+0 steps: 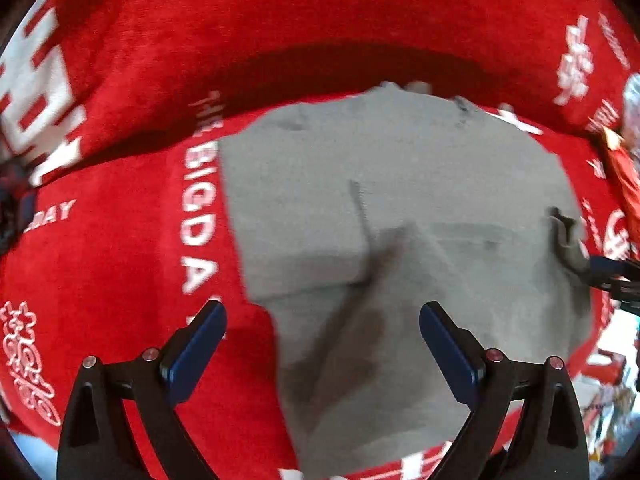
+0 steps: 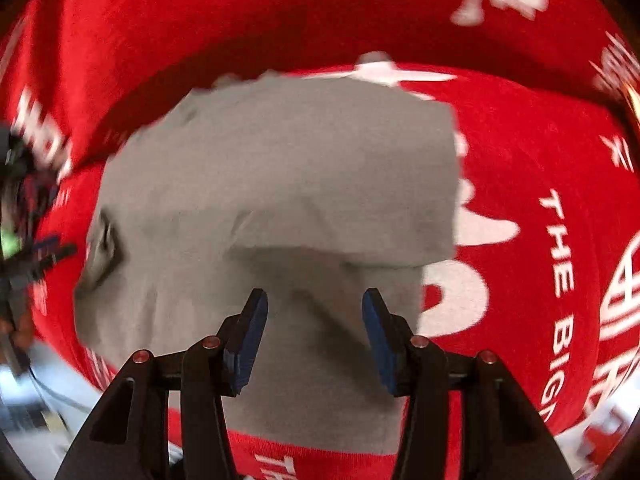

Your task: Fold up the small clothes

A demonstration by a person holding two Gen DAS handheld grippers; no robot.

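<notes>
Grey garment lies folded under both tongs, left and right, gaping and empty

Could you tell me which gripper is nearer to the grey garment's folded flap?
Right. The right gripper hovers open just below the folded flap; the left gripper straddles the grey garment's edge, farther off.

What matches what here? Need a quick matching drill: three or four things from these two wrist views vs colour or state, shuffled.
Column 1:
1. grey garment
2. red blanket
3. left gripper
4. lettering on the blanket

Column 2:
A. white
B. jaws open, nothing between them
C. partly folded, one flap laid over the rest
D. spread under the clothing

Pairs: 1-C, 2-D, 3-B, 4-A
</notes>
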